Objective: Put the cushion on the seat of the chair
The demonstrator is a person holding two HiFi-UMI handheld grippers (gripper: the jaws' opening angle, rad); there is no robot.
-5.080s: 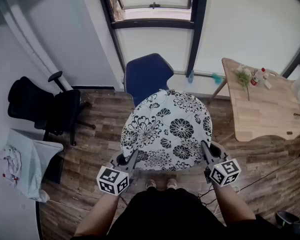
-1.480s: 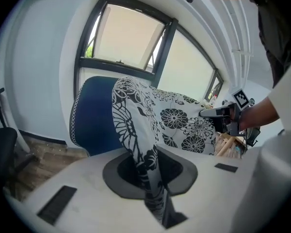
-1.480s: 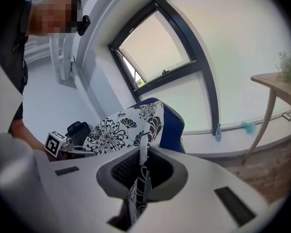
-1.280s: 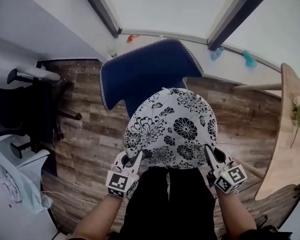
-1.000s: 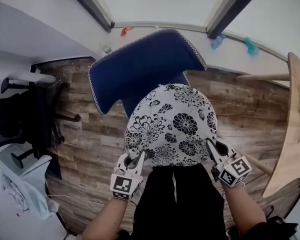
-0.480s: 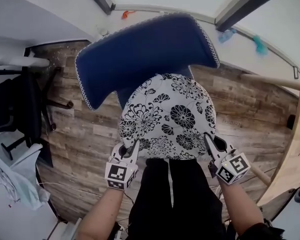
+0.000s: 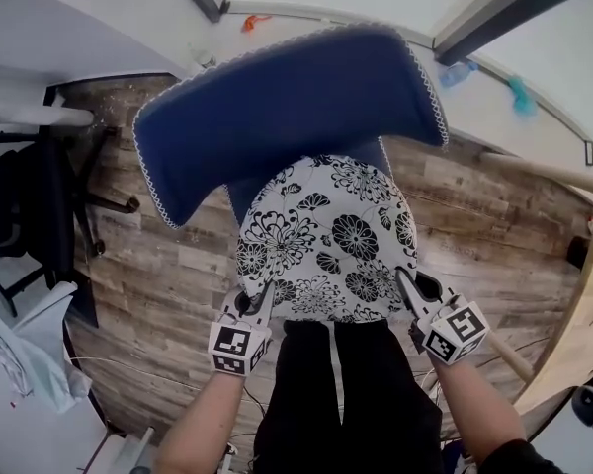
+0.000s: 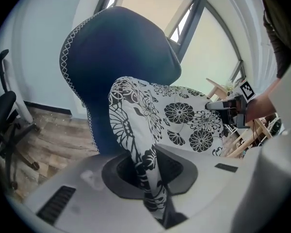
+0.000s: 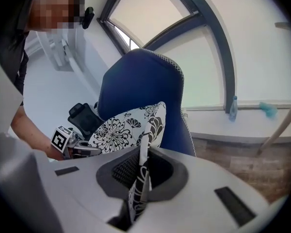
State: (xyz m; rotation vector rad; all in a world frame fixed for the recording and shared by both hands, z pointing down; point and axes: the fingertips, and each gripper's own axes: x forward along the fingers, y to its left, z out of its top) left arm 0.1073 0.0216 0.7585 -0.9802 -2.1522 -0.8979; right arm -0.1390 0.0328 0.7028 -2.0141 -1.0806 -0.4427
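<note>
**Status: placement under way, not complete.**

Your left gripper point(image 7: 261, 299) is clamped narrow on the near-left edge of the cushion point(image 7: 326, 235). Its own view shows the floral fabric pinched flat between both jaws. Your right gripper point(image 7: 405, 286) is closed the same way on the near-right edge, with a fold of that fabric caught between its jaws. Both are holding; neither is empty.

The cushion, white with black flowers, is spread between the two grippers in front of the blue chair point(image 7: 287, 107), just on the near side of its backrest. The gripper views put its far edge close to the blue upholstery, but contact there cannot be confirmed. The seat point(image 7: 239, 194) is almost wholly covered by the cushion, and only a blue strip shows at the far left. No view shows whether the cushion's underside already bears on the seat.

**Done, in my judgement:** the cushion is gripped at both near corners, brought to the chair and lined up over the seat, roughly centred left to right.

**Outstanding:**
- Settle the cushion fully on the seat.
- Check that the far edge meets the backrest.
- Open both grippers and draw them clear toward you.

The near edge sits close to your legs point(image 7: 336, 393), and whether it overhangs the seat front is hidden. You may need to push it farther in before release.
</note>
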